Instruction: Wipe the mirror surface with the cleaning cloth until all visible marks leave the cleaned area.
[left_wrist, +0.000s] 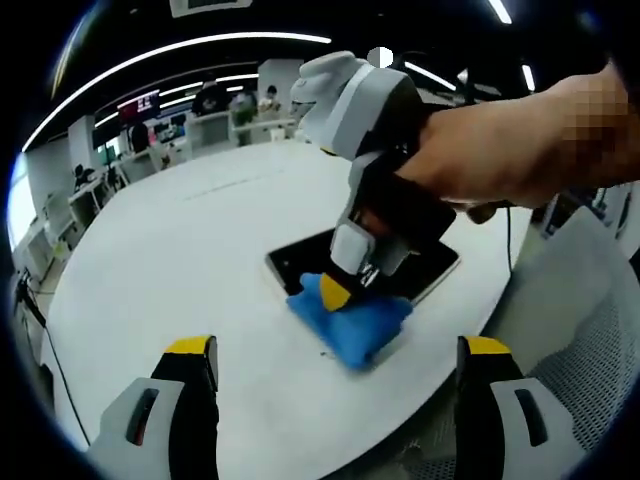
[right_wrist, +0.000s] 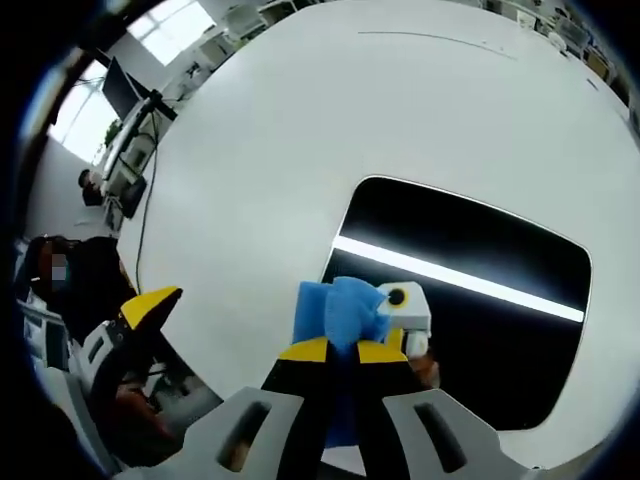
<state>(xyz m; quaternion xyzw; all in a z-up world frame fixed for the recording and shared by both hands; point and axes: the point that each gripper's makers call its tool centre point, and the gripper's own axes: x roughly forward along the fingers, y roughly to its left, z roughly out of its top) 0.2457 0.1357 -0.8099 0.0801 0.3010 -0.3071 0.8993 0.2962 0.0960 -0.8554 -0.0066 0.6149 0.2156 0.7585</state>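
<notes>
**Wiping under way at the mirror's near edge**

Open office behind, strip lights overhead, desks and seated people far off. Round white worktop (left_wrist: 180, 250) in front, carrying the task's things.

Right hand-held gripper (right_wrist: 340, 352): closed on the blue cloth (right_wrist: 340, 305), jaws pinching it at their yellow tips. Cloth bunched just ahead of the tips and pressed down at the dark mirror (right_wrist: 470, 300), close to its near edge. In the left gripper view, same cloth (left_wrist: 352, 322) spread under that gripper (left_wrist: 350, 285), partly on the mirror (left_wrist: 300, 262) and partly on the worktop beside it. Held by a person's hand (left_wrist: 510, 145).

Left hand-held gripper (left_wrist: 335, 355): open, jaws wide apart, holding nothing. Hanging over bare worktop, mirror and cloth ahead of it and apart from it.

Step in hand, by judgement: the wipe itself, early, with most of the glass lying beyond the cloth. Marks on the glass too faint to tell; a ceiling light reflected as a bright bar.

Next move calls for: steady downward pressure, strokes carried away from the right tips across the glass, grip kept firm so the cloth does not slip free. Possibly a steadying touch from the left, since the mirror lies loose.
</notes>
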